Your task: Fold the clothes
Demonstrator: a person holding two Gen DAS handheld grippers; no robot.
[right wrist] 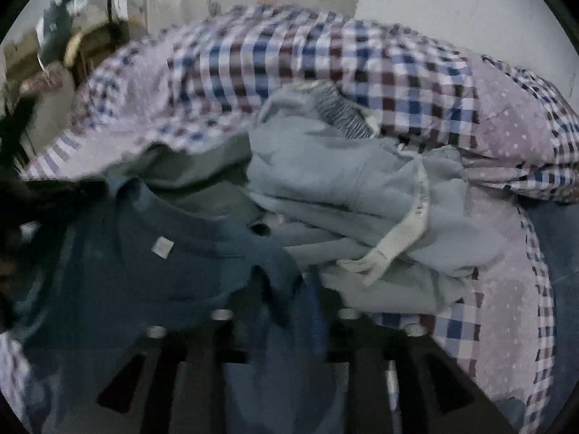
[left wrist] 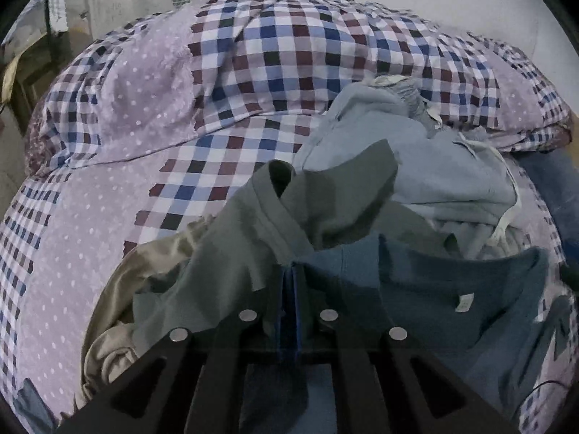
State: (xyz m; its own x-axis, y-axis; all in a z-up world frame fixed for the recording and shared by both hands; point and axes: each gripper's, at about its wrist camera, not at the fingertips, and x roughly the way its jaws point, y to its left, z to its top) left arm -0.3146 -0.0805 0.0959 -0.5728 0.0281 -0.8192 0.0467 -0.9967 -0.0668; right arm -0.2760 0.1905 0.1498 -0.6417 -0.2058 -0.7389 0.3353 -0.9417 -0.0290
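A teal shirt [left wrist: 452, 282] [right wrist: 144, 253] with a white neck label [left wrist: 464, 302] lies spread on a heap of clothes on the bed. My left gripper [left wrist: 289, 285] sits low over the heap. Its jaws stand a narrow slit apart, and the shirt's edge meets a grey-green garment [left wrist: 325, 195] at their tips. In the blurred right wrist view my right gripper [right wrist: 286, 300] is open, with a loose fold of the teal shirt draped between its fingers. A light blue garment [left wrist: 434, 166] [right wrist: 343, 188] with a white strap [right wrist: 398, 242] lies behind.
A checked and lilac dotted quilt [left wrist: 271, 54] [right wrist: 416, 83] is bunched up along the back of the bed against a white wall. A beige garment [left wrist: 119, 289] lies at the heap's left. Dark blue cloth [left wrist: 553, 181] shows at the right edge. Dark furniture [right wrist: 90, 47] stands far left.
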